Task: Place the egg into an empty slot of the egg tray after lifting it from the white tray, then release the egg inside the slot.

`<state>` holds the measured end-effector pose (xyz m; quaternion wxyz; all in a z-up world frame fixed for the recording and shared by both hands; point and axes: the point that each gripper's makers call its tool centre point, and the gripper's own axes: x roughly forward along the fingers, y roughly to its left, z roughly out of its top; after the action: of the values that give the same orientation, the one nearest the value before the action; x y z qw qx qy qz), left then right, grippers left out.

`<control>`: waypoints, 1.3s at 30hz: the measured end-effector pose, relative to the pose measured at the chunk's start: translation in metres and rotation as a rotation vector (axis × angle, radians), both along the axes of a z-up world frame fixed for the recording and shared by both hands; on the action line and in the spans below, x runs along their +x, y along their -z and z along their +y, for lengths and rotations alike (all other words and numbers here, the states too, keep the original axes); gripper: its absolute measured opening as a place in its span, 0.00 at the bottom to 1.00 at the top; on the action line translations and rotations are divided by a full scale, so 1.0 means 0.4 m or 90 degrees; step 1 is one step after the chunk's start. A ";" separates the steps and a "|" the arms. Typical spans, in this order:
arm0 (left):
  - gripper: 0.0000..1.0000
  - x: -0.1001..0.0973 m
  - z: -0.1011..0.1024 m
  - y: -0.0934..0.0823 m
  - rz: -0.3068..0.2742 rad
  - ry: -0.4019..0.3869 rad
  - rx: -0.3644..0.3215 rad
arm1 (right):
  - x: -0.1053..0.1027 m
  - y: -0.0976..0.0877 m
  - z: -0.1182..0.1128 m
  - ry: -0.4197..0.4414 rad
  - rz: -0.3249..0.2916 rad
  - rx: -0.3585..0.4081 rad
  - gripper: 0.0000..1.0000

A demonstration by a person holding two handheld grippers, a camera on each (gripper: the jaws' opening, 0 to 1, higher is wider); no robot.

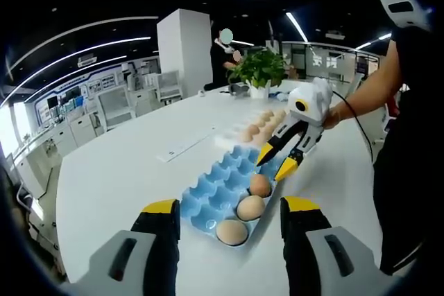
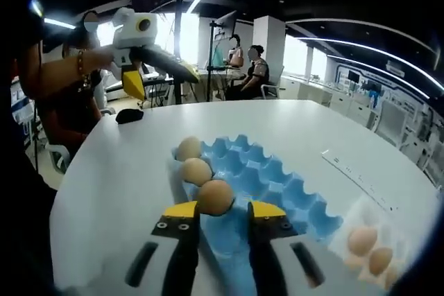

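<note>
Right gripper view puts us in the middle of the carry: the right gripper (image 2: 223, 213) is clenched on a brown egg (image 2: 215, 197), pinched between its yellow-tipped jaws and held over the near end of the blue egg tray (image 2: 277, 175). We judge the lift from the white tray (image 2: 371, 240) done and the placing step in hand. 2 eggs (image 2: 193, 161) already sit in the row beyond the held one, so the next move calls for lowering the egg into a bare cup beside them, then parting the jaws only once it is seated.

Left gripper view shows the same blue tray (image 1: 215, 192) from its other end, with 3 eggs (image 1: 246, 209) in line; the farthest of them (image 1: 259, 184) sits just below the tips of the right gripper (image 1: 277, 163), and we cannot tell from here whether it is the held one. The left gripper (image 1: 229, 216) is released, jaws wide apart and grasping nothing, above the white tabletop (image 1: 118, 171).

The white tray is pale and blurred at the right view's edge, its eggs (image 2: 371, 251) partly cut off. The slot directly under the held egg is hidden by the egg and jaws.
</note>
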<state>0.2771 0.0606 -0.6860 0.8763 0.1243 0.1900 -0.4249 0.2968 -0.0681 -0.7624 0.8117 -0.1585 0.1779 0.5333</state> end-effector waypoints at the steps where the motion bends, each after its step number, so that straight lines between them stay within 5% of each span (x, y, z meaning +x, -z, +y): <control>1: 0.59 0.000 -0.001 0.000 0.001 0.001 0.000 | 0.001 0.000 -0.005 0.003 0.000 0.000 0.27; 11: 0.59 0.004 -0.001 -0.003 -0.002 0.002 0.000 | -0.002 -0.002 -0.047 0.017 -0.005 -0.010 0.27; 39: 0.58 0.003 0.001 0.009 0.005 0.001 -0.002 | 0.029 -0.005 -0.436 0.200 -0.020 -0.086 0.27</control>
<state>0.2781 0.0610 -0.6895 0.8752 0.1217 0.1928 -0.4266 0.3083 -0.2426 -0.7605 0.8754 -0.1913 0.2233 0.3838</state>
